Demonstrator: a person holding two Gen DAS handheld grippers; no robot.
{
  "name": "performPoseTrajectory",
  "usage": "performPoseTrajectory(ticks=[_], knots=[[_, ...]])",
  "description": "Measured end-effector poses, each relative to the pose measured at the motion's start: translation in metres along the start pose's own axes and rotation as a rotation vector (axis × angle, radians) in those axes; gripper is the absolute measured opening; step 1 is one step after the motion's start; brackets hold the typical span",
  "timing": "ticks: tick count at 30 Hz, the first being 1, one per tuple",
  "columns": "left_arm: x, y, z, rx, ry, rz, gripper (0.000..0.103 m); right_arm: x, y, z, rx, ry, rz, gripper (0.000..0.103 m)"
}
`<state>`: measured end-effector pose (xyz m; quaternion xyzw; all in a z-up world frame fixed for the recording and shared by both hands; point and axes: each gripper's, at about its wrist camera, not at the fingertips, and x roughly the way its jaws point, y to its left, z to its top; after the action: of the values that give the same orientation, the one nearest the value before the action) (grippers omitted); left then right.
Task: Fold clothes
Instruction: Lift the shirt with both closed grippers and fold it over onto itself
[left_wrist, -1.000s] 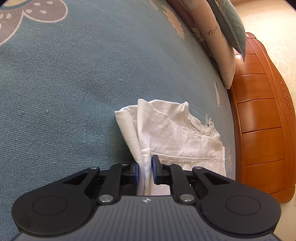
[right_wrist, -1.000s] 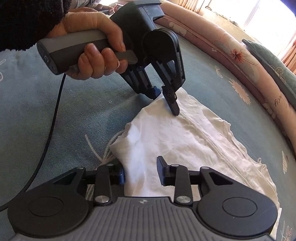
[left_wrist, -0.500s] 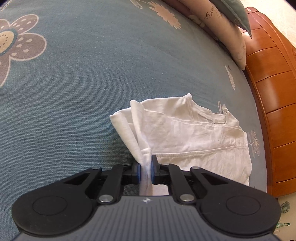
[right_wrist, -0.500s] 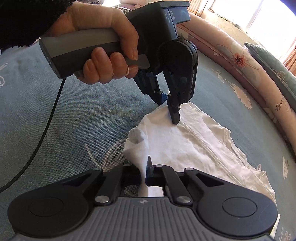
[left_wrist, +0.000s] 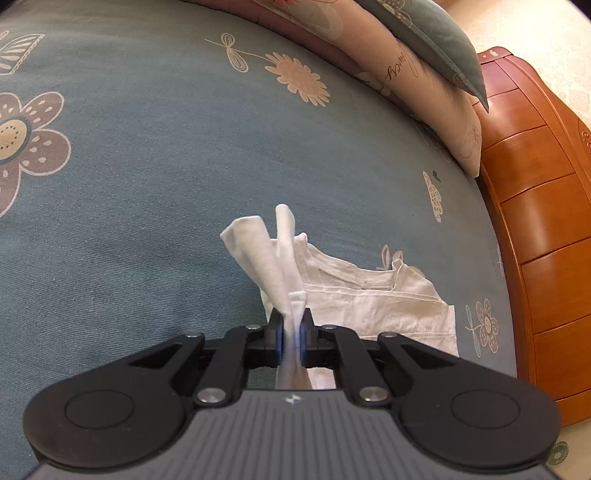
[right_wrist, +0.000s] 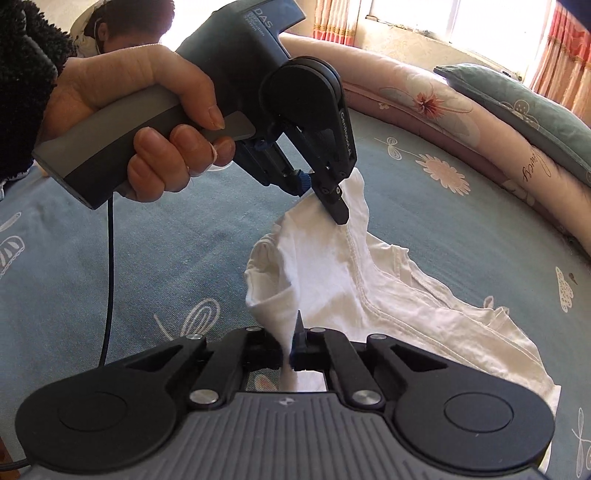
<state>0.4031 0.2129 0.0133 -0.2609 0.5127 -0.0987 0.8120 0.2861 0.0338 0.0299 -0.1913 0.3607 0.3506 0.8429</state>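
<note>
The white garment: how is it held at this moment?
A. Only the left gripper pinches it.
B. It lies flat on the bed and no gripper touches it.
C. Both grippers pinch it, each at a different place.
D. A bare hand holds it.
C: the left gripper is shut on a bunched edge of the white garment, and the right gripper is shut on another part, over the blue bedspread.

Both claws point steeply downward. The left claw is clamped tight, gripped by a hand. The right claw is closed too.
</note>
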Motion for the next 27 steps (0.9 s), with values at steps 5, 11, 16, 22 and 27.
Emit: performPoseTrajectory(ticks=[5,11,16,22,27], knots=[[0.003,-0.043,0.003,-0.009,-0.03,-0.014,0.006,-0.025,-0.04,-0.005,0.123,-0.019,0.024,0.003],[0.028,-0.103,0.004,0.044,-0.031,0.034,0.006,-0.047,-0.08,-0.022,0.211,-0.04,0.01,0.003],[0.058,-0.148,-0.002,0.092,-0.014,0.026,0.006,-0.061,-0.112,-0.041,0.257,-0.043,-0.008,0.003],[0.095,-0.199,-0.01,0.159,0.022,0.025,0.006,-0.072,-0.145,-0.066,0.303,-0.036,-0.037,0.003],[0.125,-0.234,-0.02,0.232,0.05,0.04,0.006,-0.078,-0.17,-0.088,0.371,-0.014,-0.051,0.003]])
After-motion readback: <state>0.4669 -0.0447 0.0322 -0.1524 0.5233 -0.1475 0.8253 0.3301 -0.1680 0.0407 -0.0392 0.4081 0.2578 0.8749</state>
